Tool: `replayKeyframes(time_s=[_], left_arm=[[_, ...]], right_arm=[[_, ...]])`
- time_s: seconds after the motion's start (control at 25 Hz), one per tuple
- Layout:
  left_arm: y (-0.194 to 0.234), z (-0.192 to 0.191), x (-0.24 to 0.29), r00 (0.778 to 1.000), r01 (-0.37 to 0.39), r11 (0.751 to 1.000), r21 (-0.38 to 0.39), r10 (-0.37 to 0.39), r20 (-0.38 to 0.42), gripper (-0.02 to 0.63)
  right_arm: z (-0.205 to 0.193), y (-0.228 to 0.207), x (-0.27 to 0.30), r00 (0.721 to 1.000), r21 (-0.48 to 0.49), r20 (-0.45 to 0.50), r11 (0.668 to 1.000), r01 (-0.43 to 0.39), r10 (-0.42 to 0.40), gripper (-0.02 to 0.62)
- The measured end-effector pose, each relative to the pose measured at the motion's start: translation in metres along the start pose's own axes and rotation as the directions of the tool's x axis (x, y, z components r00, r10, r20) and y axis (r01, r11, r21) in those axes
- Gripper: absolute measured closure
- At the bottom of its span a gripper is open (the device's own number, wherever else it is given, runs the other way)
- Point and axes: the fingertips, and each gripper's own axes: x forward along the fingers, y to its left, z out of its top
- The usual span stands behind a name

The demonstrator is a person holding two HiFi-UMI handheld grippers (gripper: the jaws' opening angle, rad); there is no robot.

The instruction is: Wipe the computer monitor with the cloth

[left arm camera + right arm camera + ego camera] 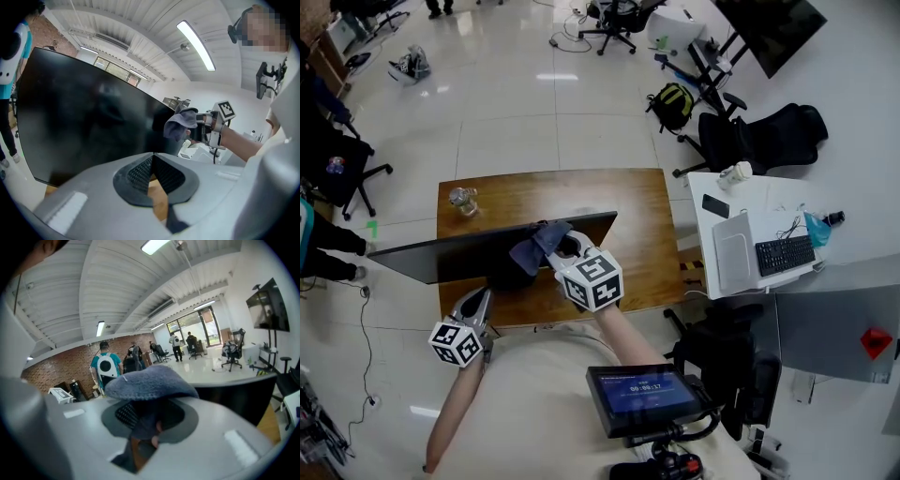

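At the monitor [469, 255] top edge, the right gripper [145, 420] is pinching the grey-blue cloth [150, 383], while the left gripper [152, 161] is pressing its empty jaws together.

1. A brown wooden bench [628, 202] stands on a shiny white tile floor [516, 94].
2. A black monitor [469, 253] stands on it.
3. A small clear jar [463, 201] sits near its far left corner.
4. A white bench [769, 202] to the right holds a keyboard [785, 254] and a grey laptop [732, 253].

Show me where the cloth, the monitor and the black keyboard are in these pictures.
cloth [536, 246], head view, bunched middle of the fabric.
monitor [84, 117], left gripper view, middle of its dark screen.
keyboard [785, 254], head view, centre of its keys.
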Motion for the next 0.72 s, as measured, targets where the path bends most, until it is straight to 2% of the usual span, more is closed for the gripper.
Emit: replayKeyframes(time_s=[0.12, 0.24, 0.32, 0.44, 0.56, 0.72], left_arm=[[-0.003, 0.0, 0.001, 1.0, 0.009, 1.0, 0.012, -0.009, -0.009, 0.611], [0.002, 0.008, -0.002, 1.0, -0.003, 1.0, 0.01, 0.003, 0.007, 0.61], [0.009, 0.018, -0.003, 0.999, -0.019, 1.0, 0.005, 0.019, 0.027, 0.611], [0.019, 0.029, -0.001, 0.999, -0.032, 0.999, 0.017, 0.031, 0.03, 0.611], [0.025, 0.03, 0.0, 0.998, -0.045, 0.999, 0.029, 0.044, 0.043, 0.611], [0.019, 0.019, -0.003, 0.997, -0.041, 0.999, 0.021, 0.039, 0.074, 0.611]], right_arm=[[0.002, -0.017, -0.02, 0.995, 0.04, 0.005, 0.994, 0.098, -0.098, 0.512], [0.017, -0.024, -0.046, 0.983, 0.051, 0.063, 0.984, 0.172, -0.175, 0.512], [0.027, -0.021, -0.063, 0.972, 0.009, 0.13, 0.98, 0.198, -0.198, 0.511], [0.029, -0.012, -0.079, 0.954, -0.112, 0.21, 0.964, 0.241, -0.214, 0.509], [0.005, -0.004, -0.077, 0.96, -0.209, 0.209, 0.951, 0.229, -0.186, 0.509], [-0.047, 0.007, -0.07, 0.985, -0.191, 0.127, 0.972, 0.137, -0.113, 0.509]])
